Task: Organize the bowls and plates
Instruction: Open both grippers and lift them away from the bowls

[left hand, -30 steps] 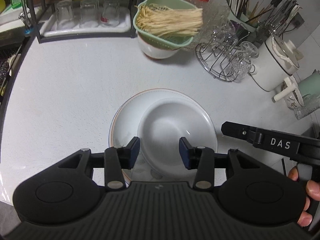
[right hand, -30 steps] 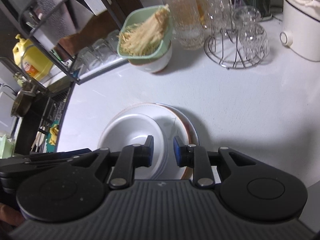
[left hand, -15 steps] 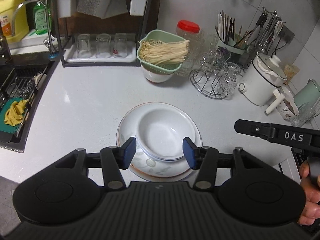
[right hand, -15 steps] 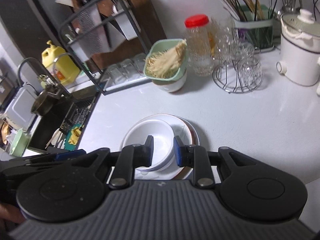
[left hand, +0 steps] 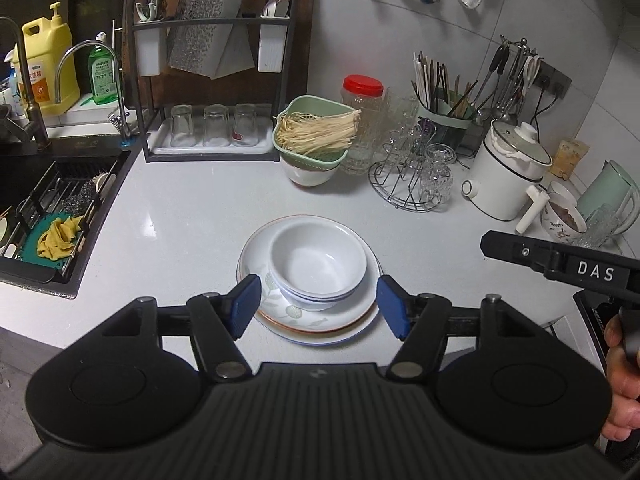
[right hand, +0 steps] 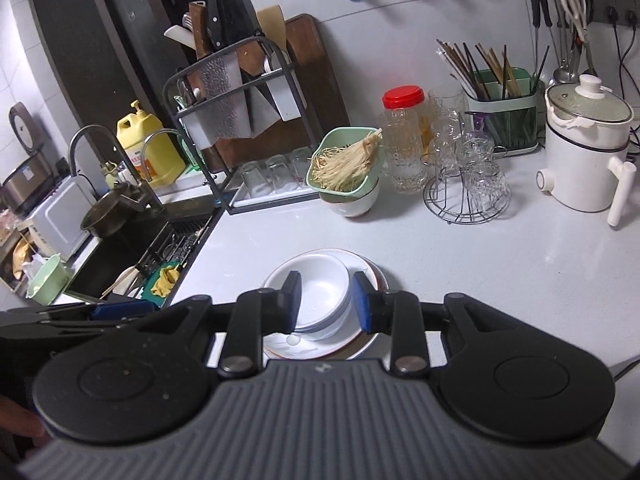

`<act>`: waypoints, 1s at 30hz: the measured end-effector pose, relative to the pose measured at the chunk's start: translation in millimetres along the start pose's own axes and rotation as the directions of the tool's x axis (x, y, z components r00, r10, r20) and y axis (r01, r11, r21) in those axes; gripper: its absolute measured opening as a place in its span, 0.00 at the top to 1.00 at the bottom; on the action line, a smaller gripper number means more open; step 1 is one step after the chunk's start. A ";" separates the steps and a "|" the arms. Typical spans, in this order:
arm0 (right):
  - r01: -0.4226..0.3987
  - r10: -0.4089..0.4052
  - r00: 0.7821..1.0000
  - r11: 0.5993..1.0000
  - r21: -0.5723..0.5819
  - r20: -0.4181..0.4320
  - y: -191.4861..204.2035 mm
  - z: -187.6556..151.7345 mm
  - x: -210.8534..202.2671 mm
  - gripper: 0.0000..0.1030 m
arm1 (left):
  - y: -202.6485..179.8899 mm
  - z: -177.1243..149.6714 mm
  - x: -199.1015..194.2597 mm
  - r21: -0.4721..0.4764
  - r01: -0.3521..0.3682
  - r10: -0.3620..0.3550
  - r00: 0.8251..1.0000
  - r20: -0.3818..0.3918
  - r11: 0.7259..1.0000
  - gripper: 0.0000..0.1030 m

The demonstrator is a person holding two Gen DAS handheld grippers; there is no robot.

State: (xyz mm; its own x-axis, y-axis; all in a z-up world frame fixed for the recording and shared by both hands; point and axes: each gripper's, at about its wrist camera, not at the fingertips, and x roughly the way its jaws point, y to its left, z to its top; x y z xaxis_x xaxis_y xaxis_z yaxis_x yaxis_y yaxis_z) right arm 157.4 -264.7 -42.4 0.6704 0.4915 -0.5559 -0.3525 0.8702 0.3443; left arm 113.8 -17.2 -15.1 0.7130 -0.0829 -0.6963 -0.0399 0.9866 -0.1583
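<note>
White bowls (left hand: 318,266) are nested on a stack of plates (left hand: 316,324) in the middle of the white counter. The top plate has a leaf pattern and an orange rim. The stack also shows in the right wrist view, bowls (right hand: 320,296) on plates (right hand: 308,346). My left gripper (left hand: 318,306) is open and empty, raised above and in front of the stack. My right gripper (right hand: 326,300) is open and empty, also held above the stack. The right gripper's body (left hand: 560,266) shows at the right of the left wrist view.
A green strainer of noodles on a bowl (left hand: 314,140), a red-lidded jar (left hand: 362,120), a wire glass rack (left hand: 416,176) and a white pot (left hand: 506,172) line the back. A black rack with glasses (left hand: 212,132) stands back left. The sink (left hand: 44,208) is at left.
Both grippers have pulled up and back from the stack, so more of the kitchen shows. The jaws of both have spread wider. The bowls and plates stay in place.
</note>
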 end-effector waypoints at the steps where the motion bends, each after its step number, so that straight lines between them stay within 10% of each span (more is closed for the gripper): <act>1: -0.002 0.002 1.000 1.000 0.004 0.002 -0.1 -2.2 -2.5 0.68 | -0.5 -2.2 -3.8 -0.007 -0.002 0.002 1.000 0.007 1.000 0.32; 6: 0.028 -0.028 0.999 1.000 -0.011 0.047 -1.8 -13.6 -12.6 0.19 | 5.1 -11.7 -19.0 -0.046 -0.016 0.019 0.998 0.056 0.999 0.15; 30: 0.079 -0.077 0.997 0.995 -0.065 0.030 1.1 -56.2 -28.2 0.16 | 10.3 -50.6 -32.4 -0.083 -0.092 0.096 0.994 0.051 0.992 0.03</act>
State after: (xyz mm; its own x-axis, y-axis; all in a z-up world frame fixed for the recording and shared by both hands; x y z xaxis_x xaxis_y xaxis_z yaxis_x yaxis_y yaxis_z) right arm 101.4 -275.6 -68.9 0.7146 0.4217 -0.5582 -0.3402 0.9067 0.2495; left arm 54.9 -11.5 -29.6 0.7408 0.0195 -0.6714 -0.1631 0.9749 -0.1516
